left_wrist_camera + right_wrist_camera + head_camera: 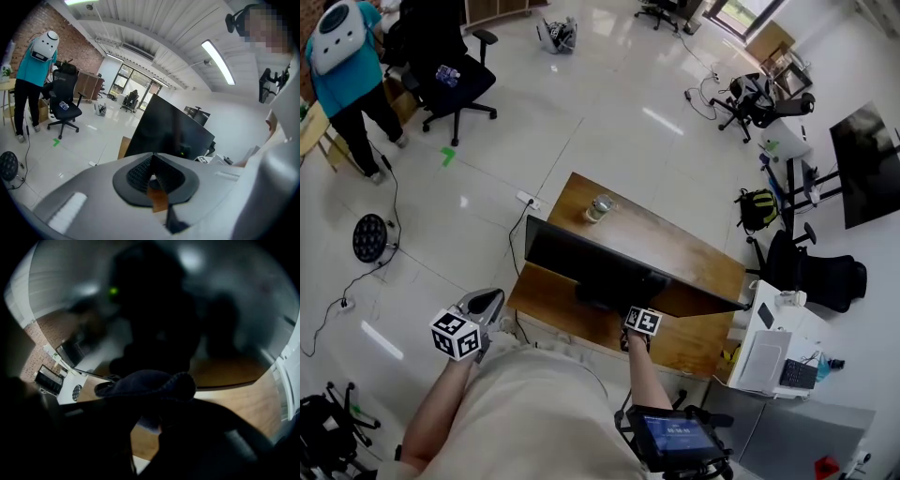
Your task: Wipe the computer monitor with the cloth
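The black monitor (609, 265) stands on a wooden desk (684, 248), its screen facing me. My right gripper (638, 318) is close against the lower part of the screen and is shut on a dark blue cloth (149, 383). In the right gripper view the screen (154, 310) fills the frame just beyond the cloth, dark and blurred, with a green light (113, 290) on it. My left gripper (485, 304) hangs left of the desk, off its front corner, jaws shut on nothing (152, 177). From there the monitor (173, 133) is seen ahead to the right.
A glass jar (599, 207) stands on the desk behind the monitor. A power strip (529, 200) and cables lie on the floor at the left. A white side table (773, 347) with a laptop is at the right. A black office chair (455, 80) and a person (347, 75) are far left.
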Demonstrator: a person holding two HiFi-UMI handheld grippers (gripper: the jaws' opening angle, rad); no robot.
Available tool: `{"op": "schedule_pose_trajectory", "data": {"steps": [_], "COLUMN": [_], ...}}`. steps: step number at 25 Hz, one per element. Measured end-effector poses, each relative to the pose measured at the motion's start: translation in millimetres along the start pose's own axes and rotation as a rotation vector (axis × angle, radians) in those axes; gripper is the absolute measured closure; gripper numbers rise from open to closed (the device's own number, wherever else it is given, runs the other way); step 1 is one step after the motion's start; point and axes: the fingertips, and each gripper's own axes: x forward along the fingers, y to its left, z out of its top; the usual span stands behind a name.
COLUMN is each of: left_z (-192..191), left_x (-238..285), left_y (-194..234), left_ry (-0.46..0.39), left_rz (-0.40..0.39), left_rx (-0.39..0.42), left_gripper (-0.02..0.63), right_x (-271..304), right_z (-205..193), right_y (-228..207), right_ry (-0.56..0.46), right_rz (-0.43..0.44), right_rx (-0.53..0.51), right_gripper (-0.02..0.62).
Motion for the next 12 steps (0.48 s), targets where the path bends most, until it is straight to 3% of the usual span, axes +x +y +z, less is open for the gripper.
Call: {"op": "schedule_pose_trajectory", "data": {"steps": [12], "left_z": [13.6], "left_x": [-21.3], "left_y": [44.5], "left_ry": [-0.024], "left_rz": [-0.016], "left_rx": [-0.009], "left_gripper": [0.614], "right_x": [19.0], "right_z": [7.7], "right_y": [76.5], "right_ry": [0.013], "right_rz": [0.023], "right_rx": [-0.100], "right_gripper": [0.499]}}
